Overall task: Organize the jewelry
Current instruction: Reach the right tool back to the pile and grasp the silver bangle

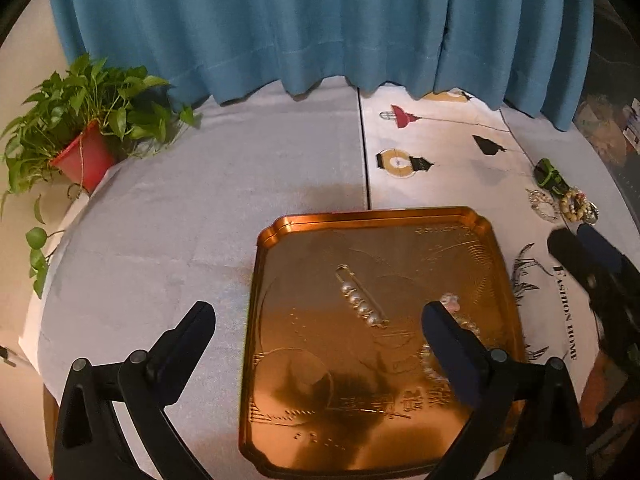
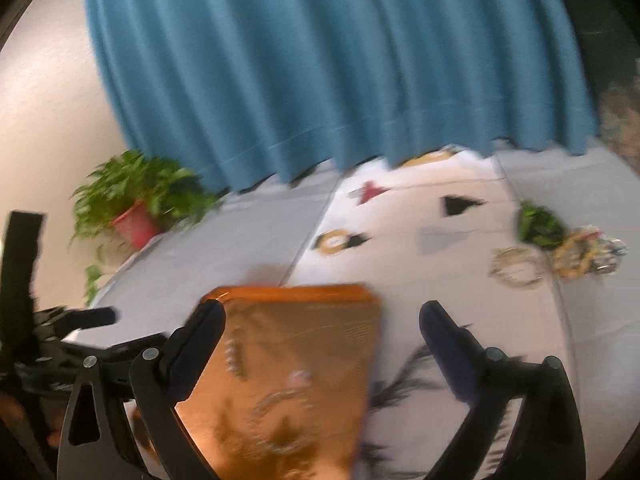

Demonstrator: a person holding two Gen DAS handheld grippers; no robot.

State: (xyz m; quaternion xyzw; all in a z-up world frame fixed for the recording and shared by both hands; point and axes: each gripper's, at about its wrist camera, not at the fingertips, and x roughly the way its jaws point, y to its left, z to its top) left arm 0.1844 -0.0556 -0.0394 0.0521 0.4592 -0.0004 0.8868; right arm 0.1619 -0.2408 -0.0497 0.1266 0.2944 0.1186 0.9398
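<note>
Left wrist view: pearl brooch pin (image 1: 362, 298) lies on copper tray (image 1: 472, 216)
Handling: light, stiff, slippery; pinch its bar
Left hand-held gripper (image 1: 320, 328): released, empty
Right hand-held gripper (image 2: 322, 330): released, empty

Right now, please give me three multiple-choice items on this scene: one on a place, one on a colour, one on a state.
1. Where does the pearl pin lie?
A. in the tray
B. beside the plant
C. on the curtain

2. What colour is the plant's pot?
A. blue
B. red
C. white

3. How is the left gripper?
A. shut on the pin
B. shut, empty
C. open

Answers: 1 A, the pin rests on the tray's floor; 2 B, the pot under the leaves is red; 3 C, its fingers stand wide apart and hold nothing.
</note>
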